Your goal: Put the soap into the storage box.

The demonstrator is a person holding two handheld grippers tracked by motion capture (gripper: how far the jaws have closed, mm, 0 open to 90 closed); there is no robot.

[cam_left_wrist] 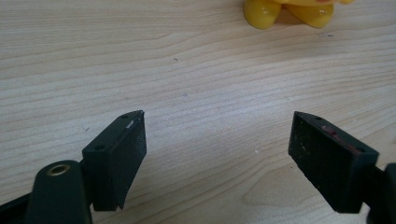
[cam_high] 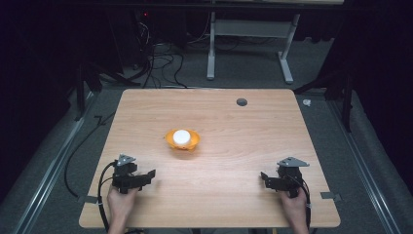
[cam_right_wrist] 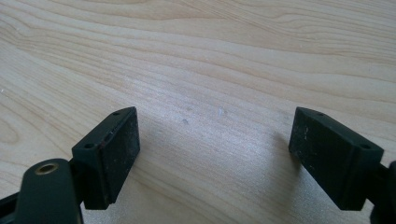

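Left gripper (cam_high: 146, 176) sits low on the near-left part of the wooden table (cam_high: 234, 122), held by the person's left hand (cam_high: 121, 200); jaws spread wide, nothing between them, just bare wood in the left gripper view. Cable trails off the near edge. Orange bowl (cam_high: 182, 140) stands near table centre, well apart from both grippers, ahead and to the right of the left one. A white round object (cam_high: 181, 136) rests inside it, possibly a lid or ball, too small to tell. Bowl's yellow-orange base (cam_left_wrist: 289, 11) peeks in at the top of the left gripper view. Right gripper (cam_high: 265, 179) at near-right, in the right hand (cam_high: 294, 207), jaws also spread, empty. Dark round grommet (cam_high: 241, 102) near the far edge.
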